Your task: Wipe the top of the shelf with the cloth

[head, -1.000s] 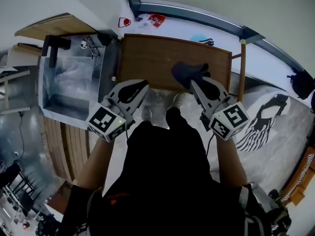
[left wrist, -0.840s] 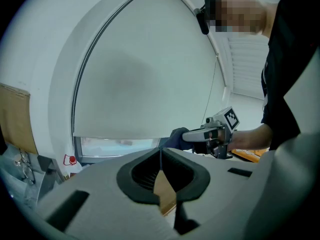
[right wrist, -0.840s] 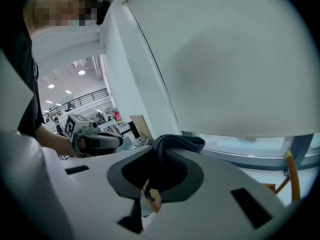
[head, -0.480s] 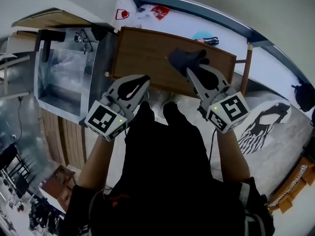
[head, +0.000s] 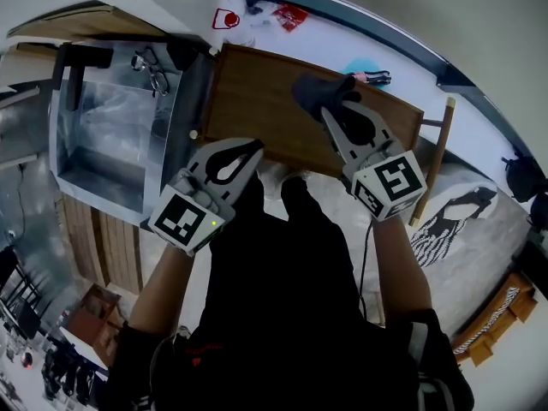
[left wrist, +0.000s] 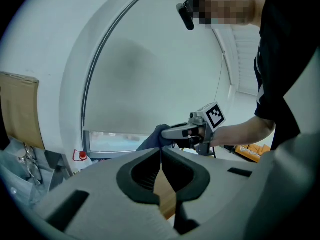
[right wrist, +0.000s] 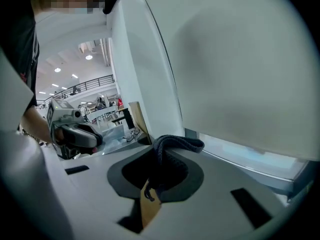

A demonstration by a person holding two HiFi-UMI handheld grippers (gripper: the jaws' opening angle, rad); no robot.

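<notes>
Head view: one dark cloth (head: 318, 92) pinched in right tongs (head: 330, 115) over one shelf (head: 257, 101); left tongs (head: 254, 147) closed, empty.

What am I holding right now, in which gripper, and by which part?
The right gripper holds the dark cloth, jaws clamped on a bunched fold of it. The left gripper is shut on nothing.

Cloth (head: 313, 92) partly under right gripper (head: 330, 116)

left of you stands a clear box (head: 103, 148), with glasses (head: 148, 67) at its far corner. far ahead you see a red packet (head: 293, 15) and a teal thing (head: 353, 64). at your right lie a wooden stick (head: 434, 171) and a patterned mat (head: 451, 221).
</notes>
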